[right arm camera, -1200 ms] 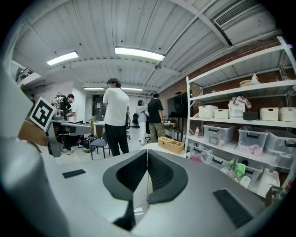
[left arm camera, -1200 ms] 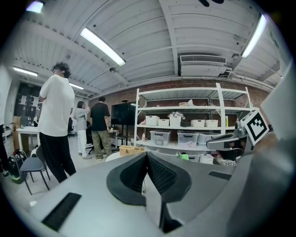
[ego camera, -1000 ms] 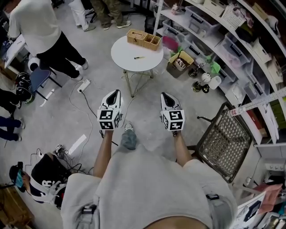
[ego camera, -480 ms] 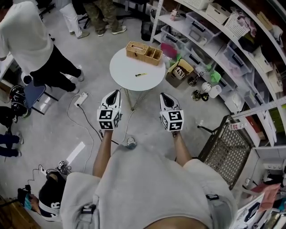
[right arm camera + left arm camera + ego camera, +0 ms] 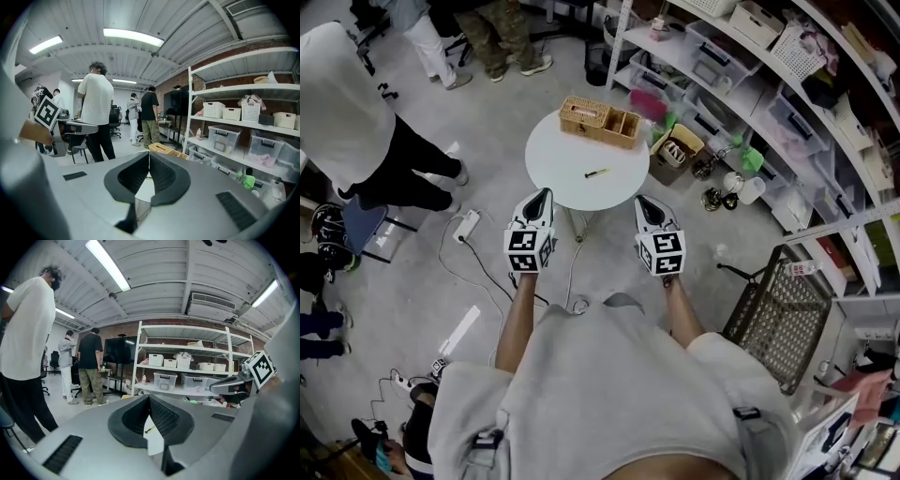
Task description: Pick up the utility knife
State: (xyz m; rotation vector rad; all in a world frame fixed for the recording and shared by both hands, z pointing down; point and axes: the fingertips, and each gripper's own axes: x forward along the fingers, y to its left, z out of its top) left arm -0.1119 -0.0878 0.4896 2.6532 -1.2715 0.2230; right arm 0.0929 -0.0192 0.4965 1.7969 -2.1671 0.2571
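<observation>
The utility knife (image 5: pixel 597 172), thin and yellow-black, lies on a round white table (image 5: pixel 562 164) ahead of me. A sliver of it shows between the jaws in the left gripper view (image 5: pixel 150 429). My left gripper (image 5: pixel 543 191) and right gripper (image 5: pixel 641 199) hover side by side, short of the table's near edge, both pointing at it. Both are shut with nothing in them. In its own view the left gripper (image 5: pixel 149 397) has its jaws meeting at the tip, and so does the right gripper (image 5: pixel 149 154).
A wicker basket (image 5: pixel 600 122) stands at the table's far edge. Shelving with storage bins (image 5: pixel 741 84) runs along the right, with a cardboard box (image 5: pixel 675 150) at its foot. A mesh metal chair (image 5: pixel 773 305) sits at the right. People stand at the left (image 5: pixel 356 131); cables and a power strip (image 5: pixel 467 225) lie on the floor.
The table, knife and basket have come nearer in the head view as I walk toward them. Both grippers keep their pose and stay shut.
</observation>
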